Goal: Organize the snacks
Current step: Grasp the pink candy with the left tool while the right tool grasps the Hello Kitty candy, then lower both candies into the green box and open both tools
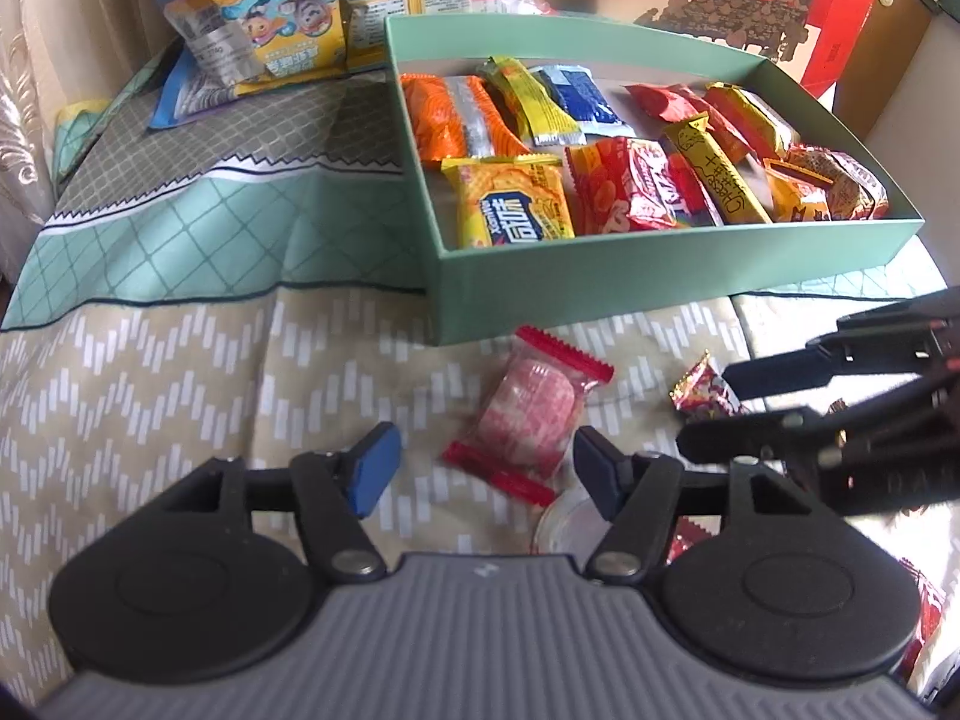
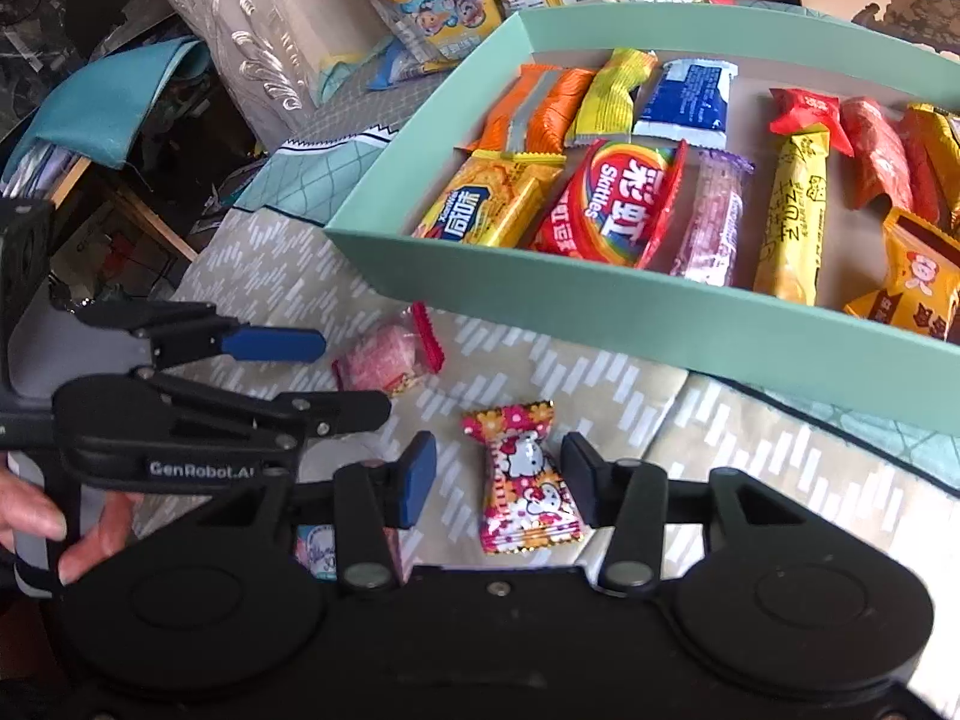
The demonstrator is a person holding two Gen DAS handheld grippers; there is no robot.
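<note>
A mint green box (image 1: 660, 276) (image 2: 660, 324) holds several wrapped snacks. In front of it on the patterned cloth lie a pink candy in a clear red-edged wrapper (image 1: 531, 414) (image 2: 384, 357) and a Hello Kitty candy (image 2: 528, 480) (image 1: 702, 393). My left gripper (image 1: 486, 468) is open, its blue pads either side of the pink candy, not touching it. My right gripper (image 2: 498, 480) is open around the Hello Kitty candy, with gaps on both sides. Each gripper shows in the other's view: the right gripper (image 1: 780, 402) and the left gripper (image 2: 312, 372).
Large snack bags (image 1: 270, 30) (image 2: 444, 12) lie behind the box at the left. A red gift box (image 1: 750, 6) stands behind. A round clear lid (image 1: 570, 522) lies under my left gripper. More small wrappers (image 2: 318, 546) sit under my right gripper. The table edge drops off at left in the right wrist view.
</note>
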